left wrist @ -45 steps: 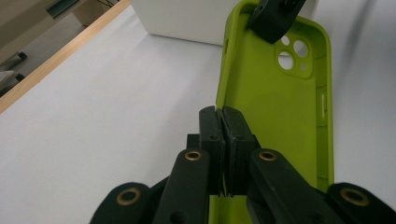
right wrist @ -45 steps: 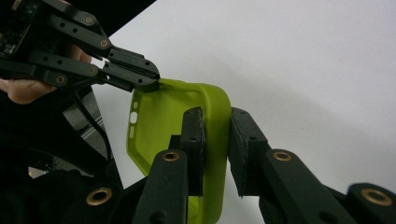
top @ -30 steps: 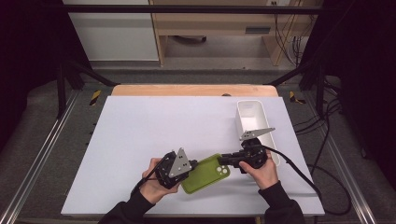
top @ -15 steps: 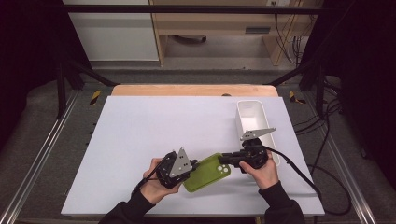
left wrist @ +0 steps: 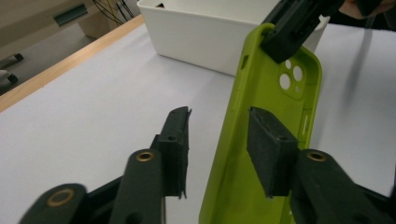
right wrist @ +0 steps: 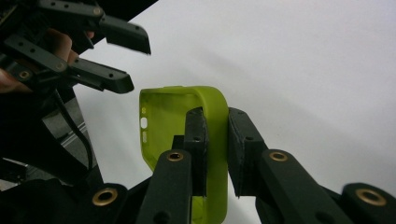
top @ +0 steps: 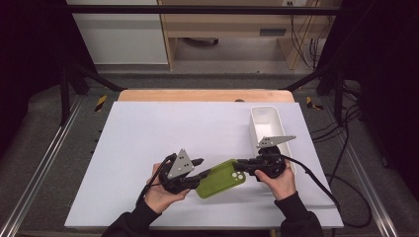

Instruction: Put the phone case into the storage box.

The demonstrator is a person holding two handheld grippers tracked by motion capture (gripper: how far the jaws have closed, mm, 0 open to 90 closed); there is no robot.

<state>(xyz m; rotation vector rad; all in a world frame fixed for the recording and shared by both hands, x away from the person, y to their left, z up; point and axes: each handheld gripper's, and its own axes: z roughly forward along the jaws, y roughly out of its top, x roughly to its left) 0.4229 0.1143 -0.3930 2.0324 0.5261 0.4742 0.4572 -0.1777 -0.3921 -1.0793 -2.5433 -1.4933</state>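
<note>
Two grippers meet over the near edge of the tabletop (top: 148, 123), toward its right half, with a green phone case (top: 221, 178) between them. The right gripper (right wrist: 215, 154) pinches the case's wall at the camera-hole end, jaws pressed on it. The left gripper (left wrist: 219, 151) has just been opening; its jaws stand spread, one either side of the case wall, not pressing. The case's long axis runs roughly from one gripper to the other. A white bin (top: 267, 126) stands just beyond the right gripper, so the right hand (top: 277, 180) is likely the one to carry the case there.
</note>
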